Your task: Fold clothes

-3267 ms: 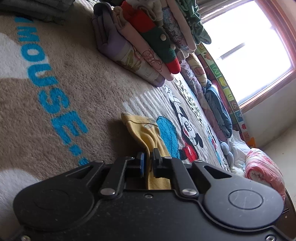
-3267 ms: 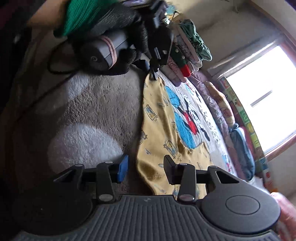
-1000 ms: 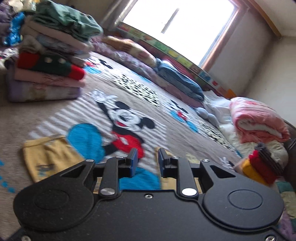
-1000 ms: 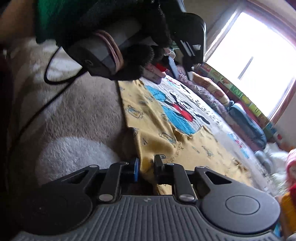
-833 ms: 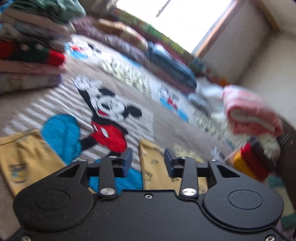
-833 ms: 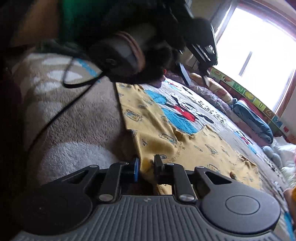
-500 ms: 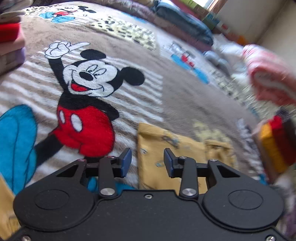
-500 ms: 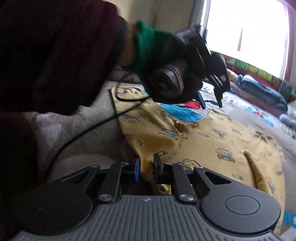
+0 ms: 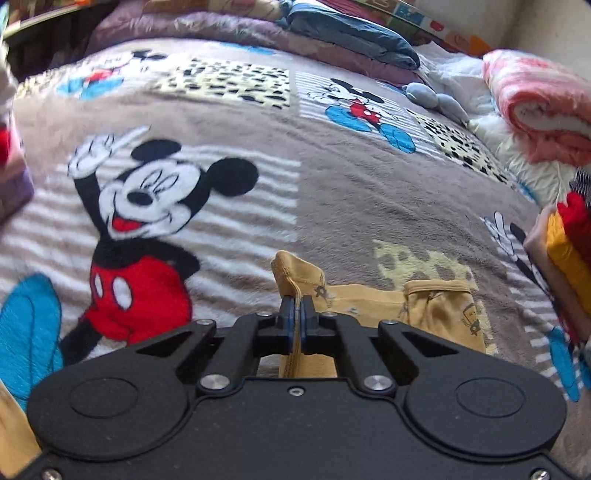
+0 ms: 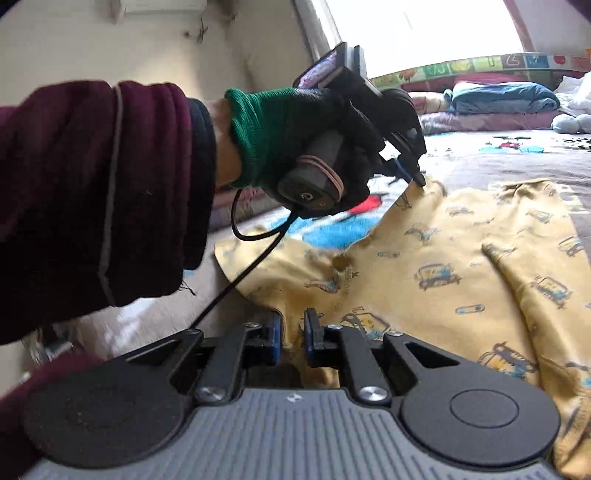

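Yellow printed children's pants (image 10: 461, 266) lie spread on a Mickey Mouse blanket (image 9: 332, 177). In the left wrist view my left gripper (image 9: 295, 314) is shut on the hem of one yellow pant leg (image 9: 314, 284); the other leg's cuff (image 9: 439, 306) lies to its right. In the right wrist view my right gripper (image 10: 293, 325) is shut on the near edge of the pants. The left gripper (image 10: 415, 177), held by a gloved hand (image 10: 314, 147), pinches the far leg end there.
A rolled pink blanket (image 9: 539, 107) and a red and yellow folded stack (image 9: 569, 243) lie to the right. Folded bedding (image 9: 351, 33) lines the far edge under the window (image 10: 424, 29). A cable (image 10: 236, 280) hangs from the left handle.
My left gripper has swung from the first pant leg to the other leg, lowered over its hem and shut on it. The right gripper has kept its hold on the near edge.
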### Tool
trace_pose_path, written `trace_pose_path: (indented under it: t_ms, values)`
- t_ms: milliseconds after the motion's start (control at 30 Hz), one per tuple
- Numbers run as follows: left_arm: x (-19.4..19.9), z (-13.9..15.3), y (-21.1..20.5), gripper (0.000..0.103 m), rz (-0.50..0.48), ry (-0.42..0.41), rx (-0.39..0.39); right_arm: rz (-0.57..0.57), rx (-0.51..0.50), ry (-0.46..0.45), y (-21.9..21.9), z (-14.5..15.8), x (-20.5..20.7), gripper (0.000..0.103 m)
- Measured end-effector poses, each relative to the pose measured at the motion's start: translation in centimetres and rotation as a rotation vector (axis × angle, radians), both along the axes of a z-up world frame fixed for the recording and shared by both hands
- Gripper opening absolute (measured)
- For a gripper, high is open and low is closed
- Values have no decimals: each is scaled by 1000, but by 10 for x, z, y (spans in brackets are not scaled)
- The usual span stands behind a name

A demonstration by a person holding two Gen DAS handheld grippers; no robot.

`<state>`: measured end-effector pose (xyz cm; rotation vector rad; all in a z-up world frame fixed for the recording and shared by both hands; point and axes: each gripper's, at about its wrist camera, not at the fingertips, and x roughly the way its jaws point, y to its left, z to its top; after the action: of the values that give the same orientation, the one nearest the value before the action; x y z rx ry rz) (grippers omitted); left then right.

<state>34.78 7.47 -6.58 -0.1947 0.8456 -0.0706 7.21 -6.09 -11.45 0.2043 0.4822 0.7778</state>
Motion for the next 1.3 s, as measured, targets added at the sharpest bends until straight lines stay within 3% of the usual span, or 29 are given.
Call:
trace_pose_path:
  t_ms: [200,400,533,733,767,833,867,900,967,1200,1300]
  values:
    - [0,8,-27,0,6,6,79,-85,146,61,-38,5,-5,12]
    - [4,1,-59,0,-20,26,165,-203,336,240,-73,-16,-3,12]
    - [8,-6,-77,0,-41,39,209,-264,401,296,-80,-28,-8,12]
    - [13,-17,-95,0,-60,62,228,-362,536,444,-95,-50,-17,12]
    - [14,-18,-97,1,-64,66,224,-372,541,453,-95,-52,-17,12]
    - [14,-19,-97,17,-89,73,168,-391,552,470,-93,-55,-18,12]
    - [12,-17,-95,32,-91,67,151,-398,556,478,-93,-56,-18,12]
    - [5,-10,-92,35,-89,44,141,-404,560,486,-92,-56,-19,12]
    - [-10,5,-86,36,-84,-9,123,-413,556,494,-90,-57,-20,10]
    - [-136,54,1,53,46,-185,-66,-423,481,439,-81,-50,-22,14]
    - [-200,45,47,54,166,-203,-132,-432,447,404,-75,-43,-28,20]
